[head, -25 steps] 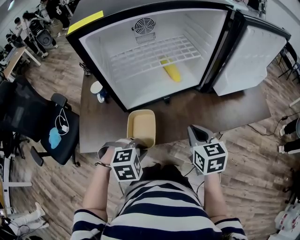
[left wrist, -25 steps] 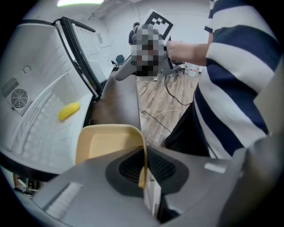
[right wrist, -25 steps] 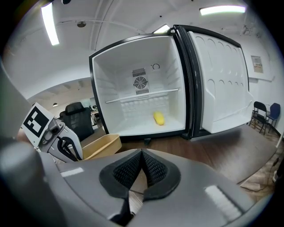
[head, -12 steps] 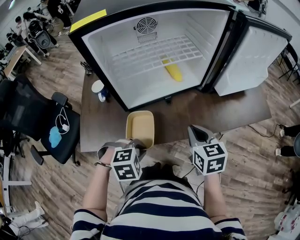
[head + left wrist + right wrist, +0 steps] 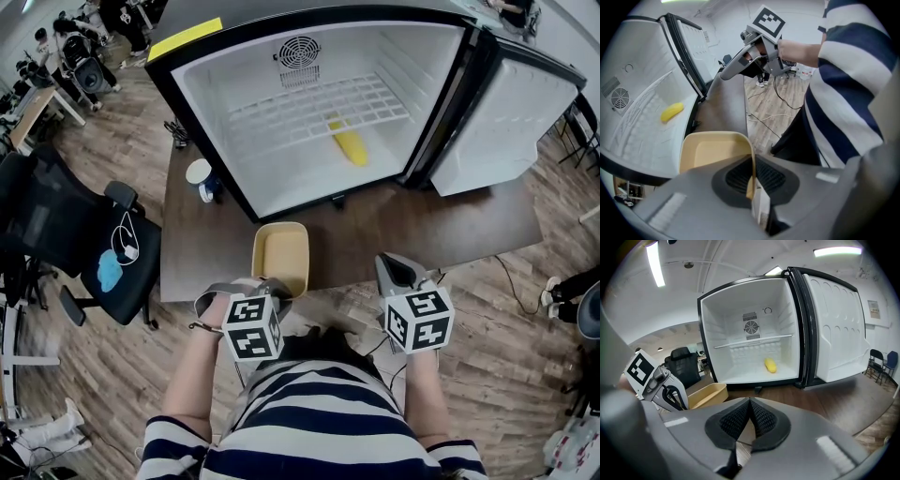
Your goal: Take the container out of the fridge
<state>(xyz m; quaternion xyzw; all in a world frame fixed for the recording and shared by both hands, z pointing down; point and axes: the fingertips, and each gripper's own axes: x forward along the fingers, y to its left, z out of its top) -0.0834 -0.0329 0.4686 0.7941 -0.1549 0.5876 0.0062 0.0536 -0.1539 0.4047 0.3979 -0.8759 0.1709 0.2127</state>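
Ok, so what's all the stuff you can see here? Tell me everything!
fridge: one, black outside, white inside, door open, on the table
yellow thing: one, yellow, on the fridge's bottom; can't tell what it is
container: one, pale yellow, in front of the fridge at the table's near edge
cup: one, white and blue, on the table left of the fridge
table: one, dark brown, under the fridge
chair: one, black, on the floor at the left
left gripper: one, grey, shut on the container's rim
right gripper: one, grey, shut, holding nothing
striped shirt: one, navy and white, on the person
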